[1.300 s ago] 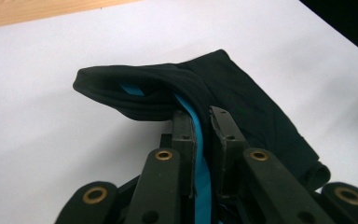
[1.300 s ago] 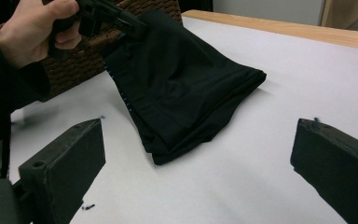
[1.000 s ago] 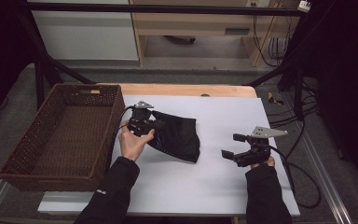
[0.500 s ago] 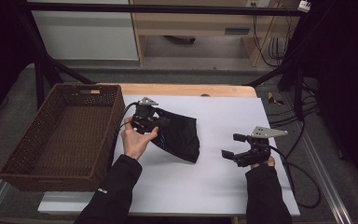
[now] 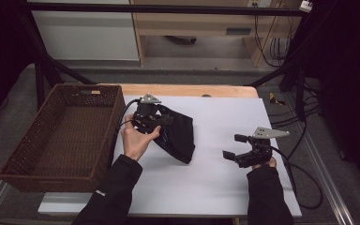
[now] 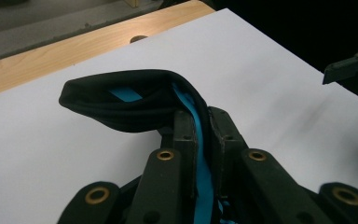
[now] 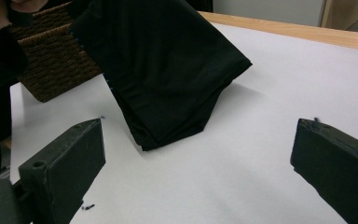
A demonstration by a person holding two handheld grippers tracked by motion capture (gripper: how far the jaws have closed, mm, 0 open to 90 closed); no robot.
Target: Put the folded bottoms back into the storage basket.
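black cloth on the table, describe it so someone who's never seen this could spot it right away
Start at the white table and the brown wicker basket at its left edge. Just right of the basket lies the folded black cloth, one edge lifted and pinched in the left claw. It is the only soft thing there, with a blue lining showing.

Grey floor (image 5: 178, 70), pale wooden cabinet (image 5: 197, 21) behind the table, white panel (image 5: 84, 33), dark surroundings, hanging cables (image 5: 274, 44)
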